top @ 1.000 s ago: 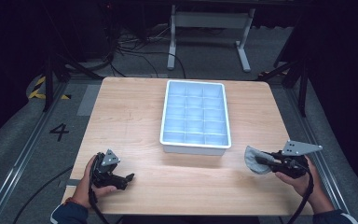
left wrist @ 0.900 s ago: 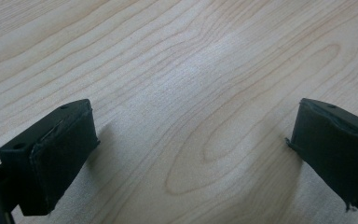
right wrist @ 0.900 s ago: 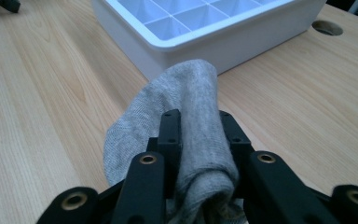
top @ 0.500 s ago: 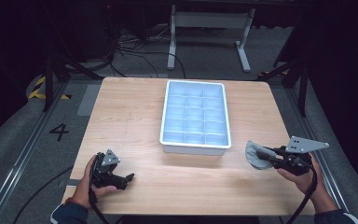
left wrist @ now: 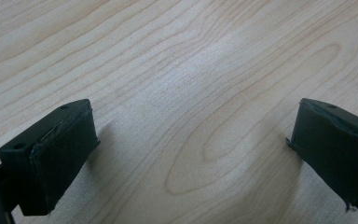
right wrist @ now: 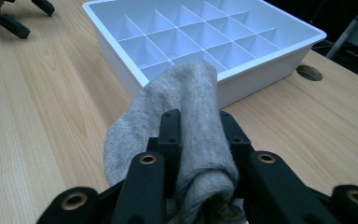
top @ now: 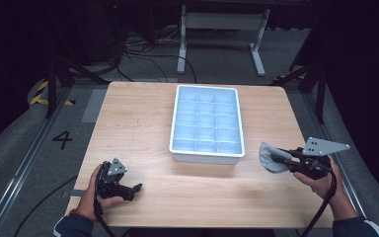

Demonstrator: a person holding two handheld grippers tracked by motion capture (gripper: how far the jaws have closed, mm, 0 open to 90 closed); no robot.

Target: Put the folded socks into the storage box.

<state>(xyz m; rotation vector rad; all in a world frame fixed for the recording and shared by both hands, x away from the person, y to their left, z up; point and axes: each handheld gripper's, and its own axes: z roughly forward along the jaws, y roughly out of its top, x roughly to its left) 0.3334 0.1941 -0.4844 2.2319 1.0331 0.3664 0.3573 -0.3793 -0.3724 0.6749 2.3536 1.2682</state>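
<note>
The right gripper [right wrist: 200, 140] grips a rolled grey cloth [right wrist: 186, 107], its 2 jaws closed narrow on the roll's near end. The cloth's long axis runs straight out beyond the jaws, its free end drooping left of them. Directly ahead of the jaws, just past the cloth, stands the white divided tray [right wrist: 261, 70]; the right gripper is by far the nearer to it. The left gripper [left wrist: 191, 154] rests low over bare table [left wrist: 177, 70], jaws wide apart, nothing between them.
</note>
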